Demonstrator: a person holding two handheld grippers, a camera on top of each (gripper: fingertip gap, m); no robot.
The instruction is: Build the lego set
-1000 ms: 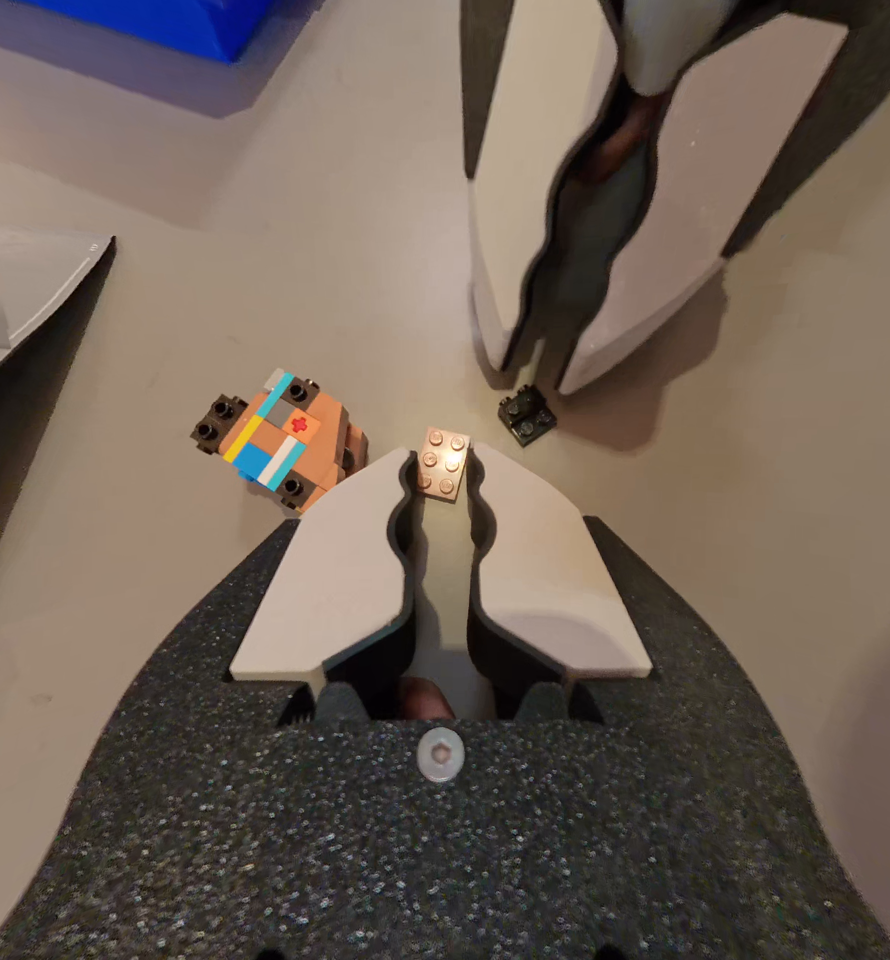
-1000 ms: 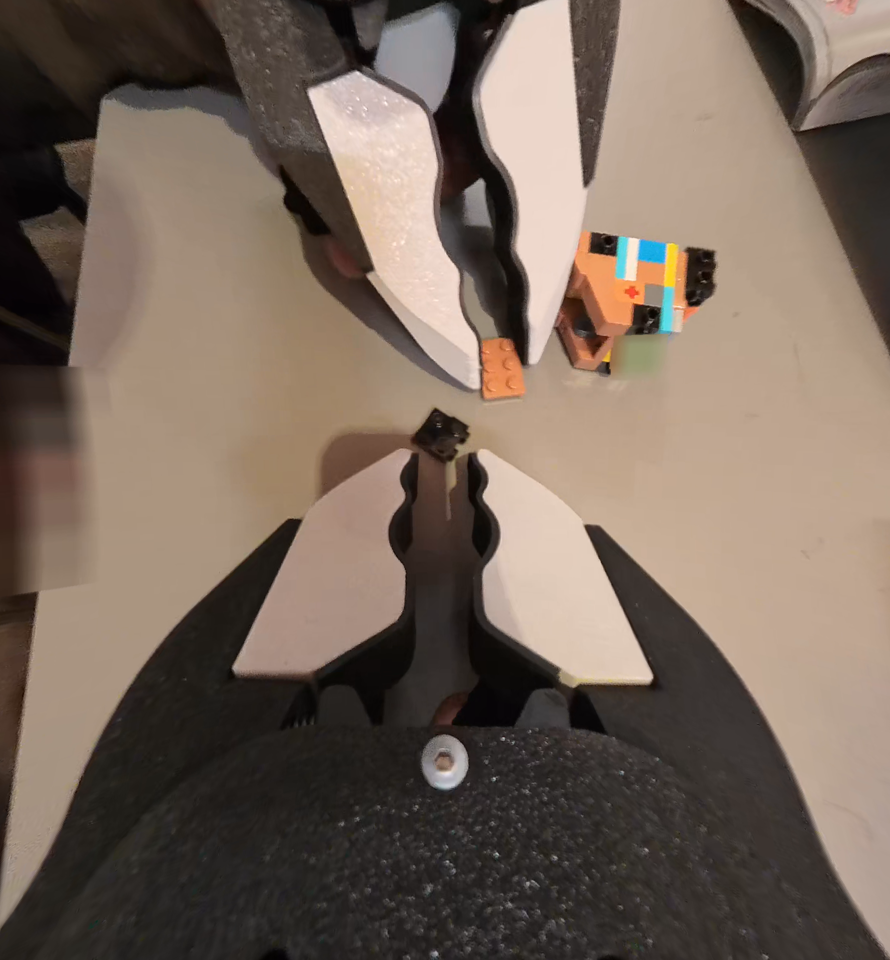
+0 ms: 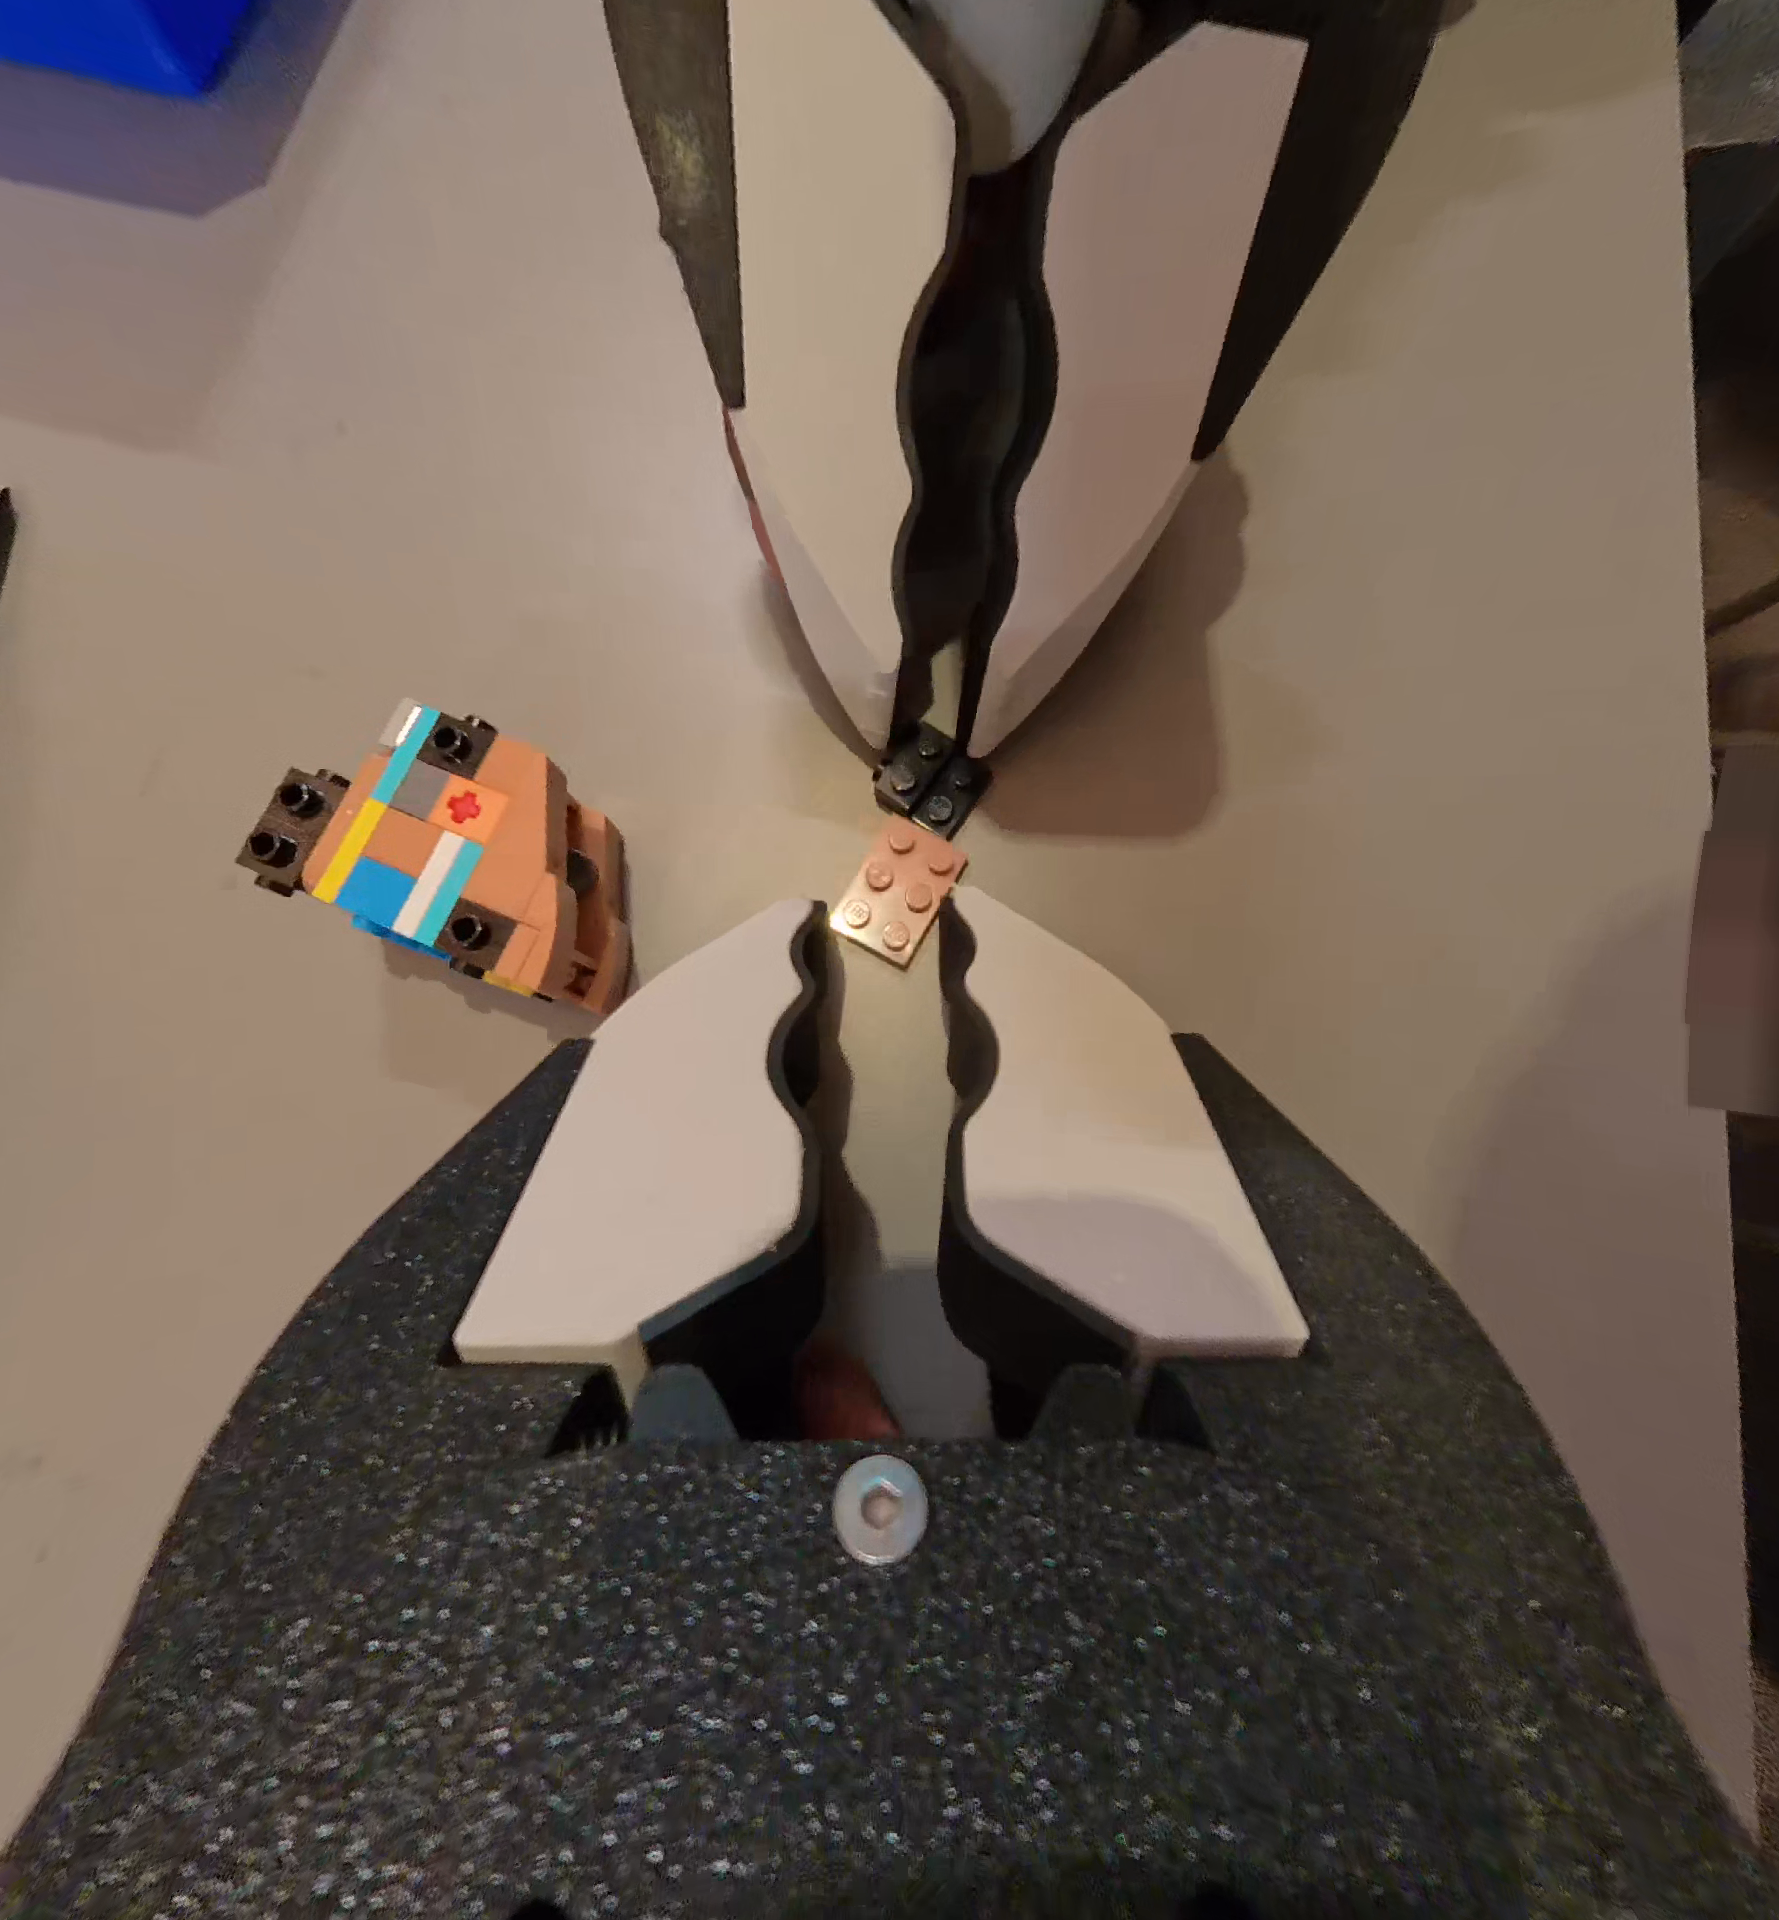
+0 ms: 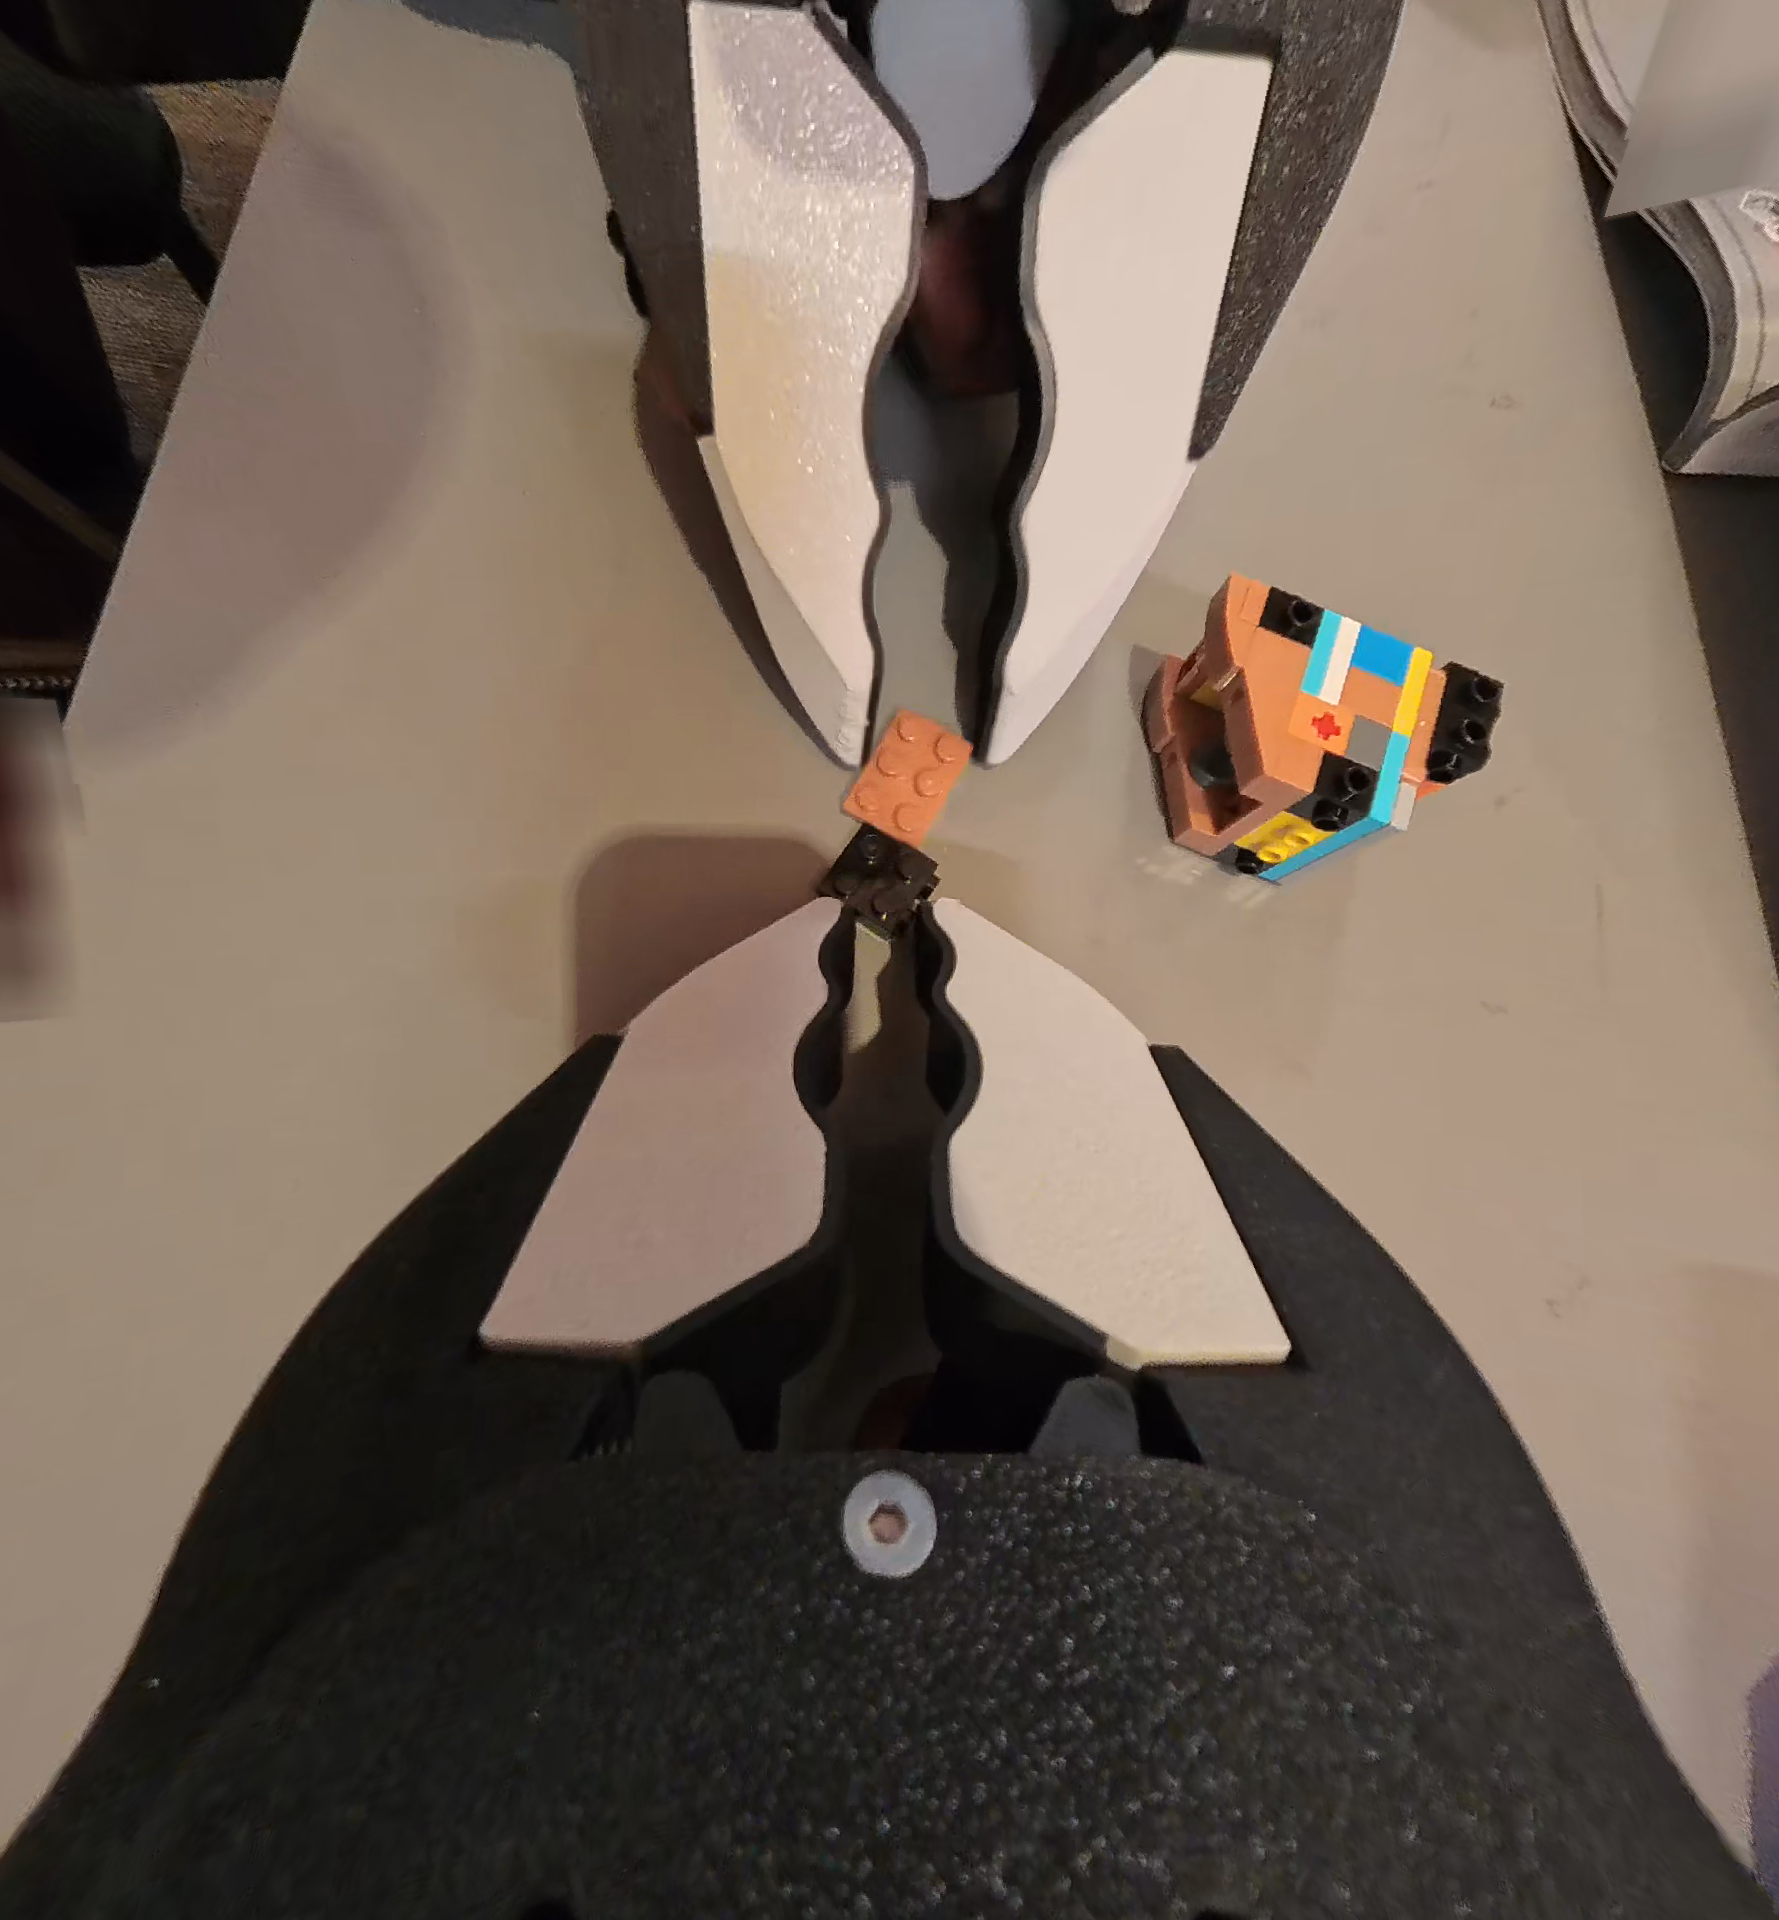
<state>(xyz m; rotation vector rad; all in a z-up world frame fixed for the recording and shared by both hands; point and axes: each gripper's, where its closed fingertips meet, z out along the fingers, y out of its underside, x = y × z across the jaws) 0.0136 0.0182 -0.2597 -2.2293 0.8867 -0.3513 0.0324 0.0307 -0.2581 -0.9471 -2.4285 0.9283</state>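
My left gripper (image 3: 887, 910) is shut on a small brown studded plate (image 3: 900, 899), held by its near end at the fingertips just above the grey table (image 3: 1384, 727). My right gripper (image 4: 880, 906) is shut on a small black studded piece (image 4: 877, 878). The two grippers point at each other, and the black piece (image 3: 932, 784) sits corner to corner with the brown plate (image 4: 911, 774); I cannot tell if they touch. A partly built orange-brown model (image 3: 449, 852) with blue, yellow and white tiles lies on the table left of my left gripper, and it also shows in the right wrist view (image 4: 1311, 727).
A blue bin (image 3: 85, 42) stands at the far left corner. An open instruction booklet (image 4: 1747, 260) lies past the model at the table's side. The table edge (image 3: 1695, 935) runs close on the right of the left wrist view, with dark floor beyond. Left and right tips are no more than a few centimetres apart.
The right gripper has closed on the black piece, which lay loose at its tips. Both grippers have moved toward each other, so the black piece and the brown plate now meet.
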